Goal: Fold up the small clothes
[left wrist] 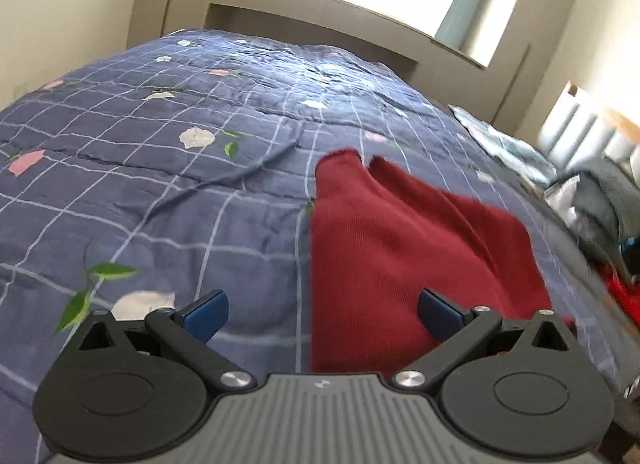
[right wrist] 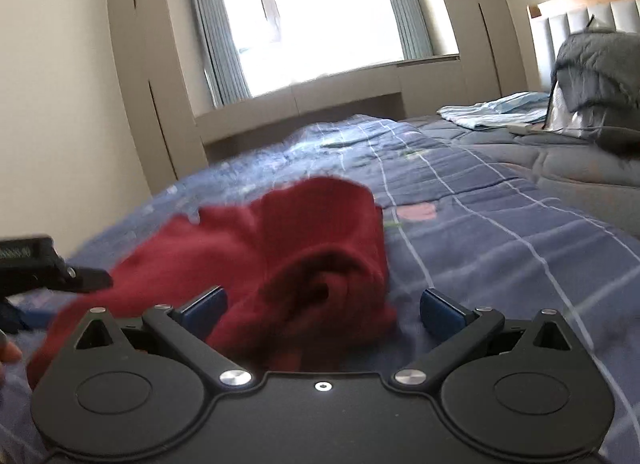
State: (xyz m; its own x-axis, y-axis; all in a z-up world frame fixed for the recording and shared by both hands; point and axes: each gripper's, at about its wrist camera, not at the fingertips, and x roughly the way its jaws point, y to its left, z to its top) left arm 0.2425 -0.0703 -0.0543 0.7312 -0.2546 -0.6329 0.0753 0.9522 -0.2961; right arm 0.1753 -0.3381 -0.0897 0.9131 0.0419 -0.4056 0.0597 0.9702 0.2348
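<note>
A dark red knit garment [left wrist: 404,248] lies on the blue checked quilt [left wrist: 168,191]. In the left wrist view it spreads flat ahead and to the right, two narrow ends pointing away. My left gripper [left wrist: 322,314] is open just above its near edge, the right blue pad [left wrist: 438,314] over the cloth, the left pad over bare quilt. In the right wrist view the red garment [right wrist: 304,256] is bunched and rolled up. My right gripper [right wrist: 322,310] is open around its near end, holding nothing. The left gripper's black body [right wrist: 44,264] shows at the left edge.
The quilt [right wrist: 500,223] covers a wide bed. A light blue cloth [right wrist: 492,109] and a grey bundle [right wrist: 600,63] lie near the padded headboard [right wrist: 580,19]. More clothes, grey and red [left wrist: 616,223], pile at the bed's right side. Wardrobes and a window bench [right wrist: 320,103] stand beyond.
</note>
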